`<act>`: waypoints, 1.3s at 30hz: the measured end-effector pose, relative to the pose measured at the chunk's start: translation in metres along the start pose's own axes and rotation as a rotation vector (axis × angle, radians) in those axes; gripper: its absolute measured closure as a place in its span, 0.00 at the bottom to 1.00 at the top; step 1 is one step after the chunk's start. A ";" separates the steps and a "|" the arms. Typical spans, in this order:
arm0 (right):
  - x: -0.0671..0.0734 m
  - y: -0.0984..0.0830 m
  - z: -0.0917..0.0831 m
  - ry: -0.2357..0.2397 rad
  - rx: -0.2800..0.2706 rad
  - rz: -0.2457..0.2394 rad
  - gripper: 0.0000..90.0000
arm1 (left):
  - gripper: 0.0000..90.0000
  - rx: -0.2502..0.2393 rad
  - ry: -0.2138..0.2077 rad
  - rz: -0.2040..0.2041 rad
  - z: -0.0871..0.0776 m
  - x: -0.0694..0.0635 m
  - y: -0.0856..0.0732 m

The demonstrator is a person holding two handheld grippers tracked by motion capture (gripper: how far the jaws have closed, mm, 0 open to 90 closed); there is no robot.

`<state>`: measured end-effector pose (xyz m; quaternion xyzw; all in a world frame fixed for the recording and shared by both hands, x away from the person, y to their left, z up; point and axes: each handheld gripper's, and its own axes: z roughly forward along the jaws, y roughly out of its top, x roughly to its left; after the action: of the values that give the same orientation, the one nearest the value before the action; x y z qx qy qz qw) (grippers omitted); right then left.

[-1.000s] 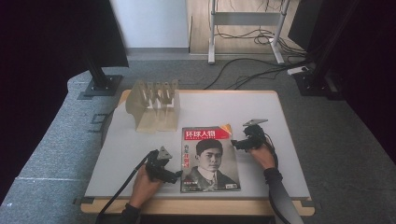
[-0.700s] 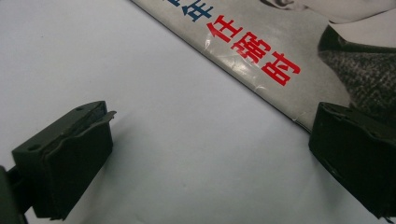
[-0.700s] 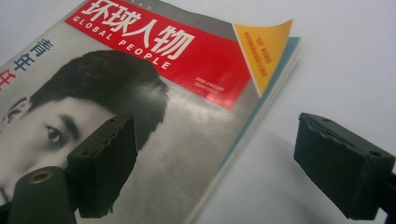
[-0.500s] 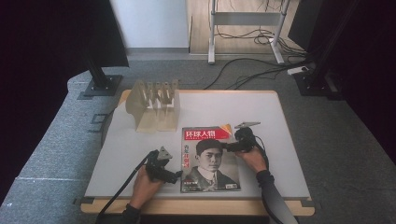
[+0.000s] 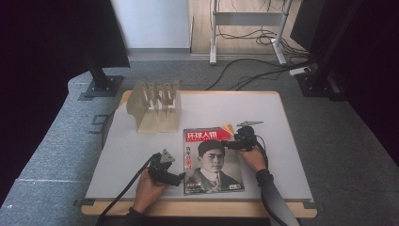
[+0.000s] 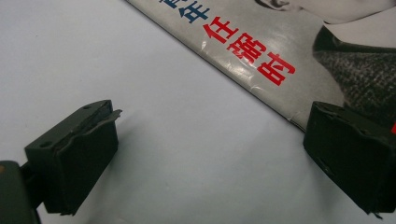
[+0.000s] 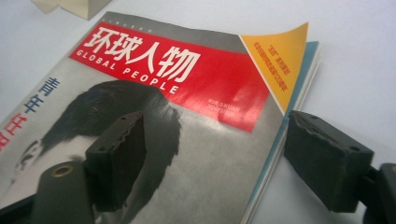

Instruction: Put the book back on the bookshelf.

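A magazine point(image 5: 211, 160) with a red title band and a portrait lies flat on the white table. My left gripper point(image 5: 181, 178) rests at its lower left edge. In the left gripper view it point(image 6: 210, 158) stands open, one jaw on the bare table and the other over the magazine's point(image 6: 280, 56) spine edge. My right gripper point(image 5: 227, 145) is at the upper right edge. In the right gripper view it point(image 7: 215, 158) is open and its jaws have just been closing. One jaw is over the cover point(image 7: 187, 116), the other beside the page edges, with the edge between them unpressed.
A wooden slotted rack point(image 5: 155, 106) stands at the back left of the table point(image 5: 282, 141). The magazine's top right corner point(image 7: 285, 56) curls upward. Cables and stand legs lie on the floor beyond the far table edge.
My right gripper has moved left from beside the magazine onto its right edge. The left gripper has kept still.
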<state>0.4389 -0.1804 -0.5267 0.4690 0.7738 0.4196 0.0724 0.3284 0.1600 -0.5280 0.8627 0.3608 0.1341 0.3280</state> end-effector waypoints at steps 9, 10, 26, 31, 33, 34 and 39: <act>0.001 -0.008 -0.009 0.029 -0.005 0.068 0.28 | 0.02 0.002 -0.002 -0.004 0.001 0.000 0.000; 0.001 -0.008 -0.009 0.032 -0.008 0.078 0.28 | 0.02 0.003 -0.002 -0.003 0.001 0.000 0.000; 0.004 0.001 0.002 0.047 -0.016 0.117 0.34 | 0.01 0.008 0.000 -0.002 0.002 0.001 0.001; 0.006 -0.002 0.003 0.127 -0.003 0.137 0.46 | 0.01 0.009 -0.001 -0.002 0.002 0.001 0.002; 0.011 -0.001 0.004 0.090 0.008 0.097 0.46 | 0.01 0.009 -0.001 -0.002 0.002 0.001 0.002; 0.012 0.000 0.004 0.077 0.015 0.081 0.48 | 0.01 0.009 -0.002 -0.002 0.002 0.001 0.002; 0.010 0.004 0.002 0.031 0.024 0.032 0.70 | 0.01 0.008 -0.002 -0.002 0.002 0.001 0.002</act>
<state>0.4369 -0.1702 -0.5226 0.4755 0.7722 0.4186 0.0479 0.3308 0.1589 -0.5283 0.8639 0.3619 0.1315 0.3248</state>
